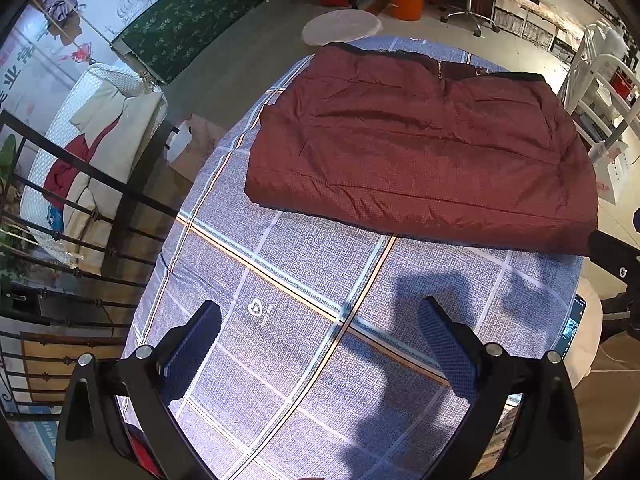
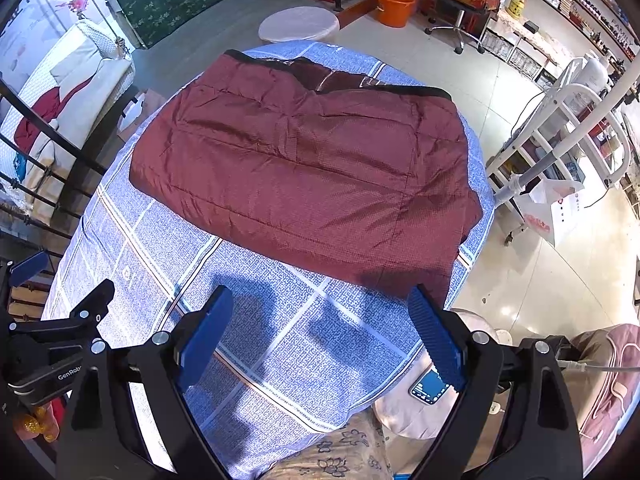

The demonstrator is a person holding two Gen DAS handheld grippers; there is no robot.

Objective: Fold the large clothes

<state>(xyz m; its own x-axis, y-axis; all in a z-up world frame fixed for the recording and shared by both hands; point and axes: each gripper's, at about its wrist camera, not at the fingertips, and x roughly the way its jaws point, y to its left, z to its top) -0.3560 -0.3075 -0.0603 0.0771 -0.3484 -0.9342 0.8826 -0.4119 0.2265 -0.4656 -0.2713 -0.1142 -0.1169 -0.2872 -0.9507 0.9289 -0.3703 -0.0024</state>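
Observation:
A dark red quilted garment (image 1: 416, 148) lies folded into a flat rectangle on the far half of a table covered with a blue plaid cloth (image 1: 288, 288). It also shows in the right wrist view (image 2: 312, 168), its right edge at the table's right rim. My left gripper (image 1: 320, 320) is open and empty, held above the bare cloth in front of the garment. My right gripper (image 2: 320, 316) is open and empty, above the cloth near the garment's near right corner. The left gripper's body shows at the left in the right wrist view (image 2: 60, 344).
A black metal railing (image 1: 80, 216) runs along the table's left side. A round white stool (image 2: 298, 24) and an orange bucket (image 2: 394, 6) stand beyond the table. A white rack (image 2: 560, 128) stands to the right. A phone (image 2: 430, 386) lies on a cushion at the near right.

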